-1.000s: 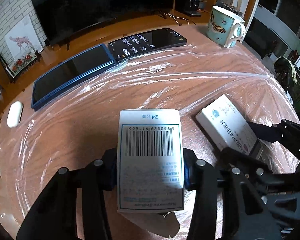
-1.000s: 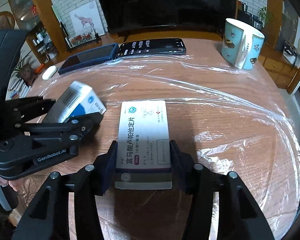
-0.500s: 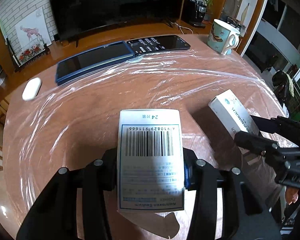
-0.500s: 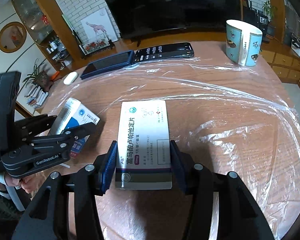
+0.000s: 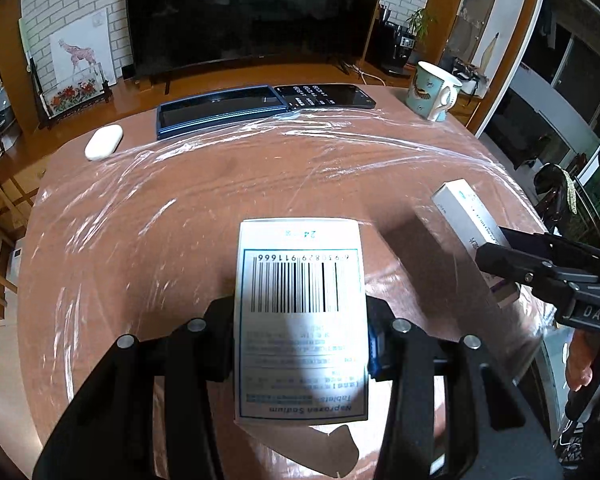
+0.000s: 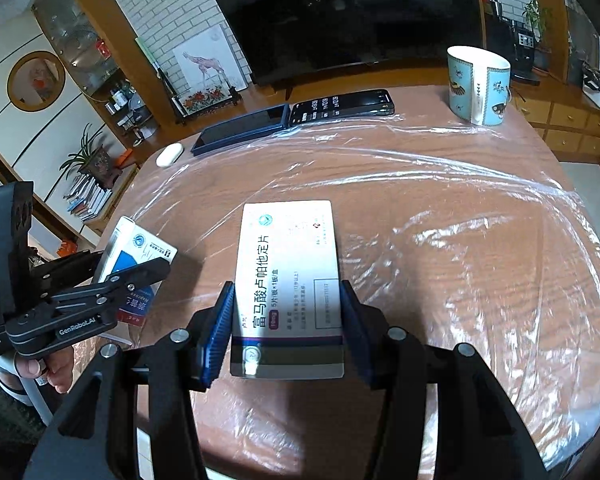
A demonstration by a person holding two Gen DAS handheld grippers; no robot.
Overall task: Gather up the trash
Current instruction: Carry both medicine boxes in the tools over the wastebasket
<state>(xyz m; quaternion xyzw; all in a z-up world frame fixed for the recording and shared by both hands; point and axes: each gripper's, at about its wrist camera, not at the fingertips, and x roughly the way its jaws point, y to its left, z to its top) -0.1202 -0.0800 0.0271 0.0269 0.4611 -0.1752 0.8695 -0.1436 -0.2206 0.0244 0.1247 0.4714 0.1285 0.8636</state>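
Risk | my left hand-held gripper (image 5: 300, 332) pinches barcode box (image 5: 300, 312); right hand-held gripper (image 6: 287, 332) pinches pill box (image 6: 288, 280); loose squeeze may drop either

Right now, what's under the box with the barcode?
Below the barcode box, held in the left tongs, lies the plastic-wrapped table. The spot straight beneath is hidden by the box.

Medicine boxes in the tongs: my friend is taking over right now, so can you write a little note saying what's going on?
Left tongs: shut on the naproxen sodium box, held above the table.
Right tongs: shut on the purple-striped medicine box, also lifted.
Done: both boxes picked up.
Left: no trash bin shows in either view; find one and drop both boxes in.
The phones, earbud case and mug stay at the table's far edge.
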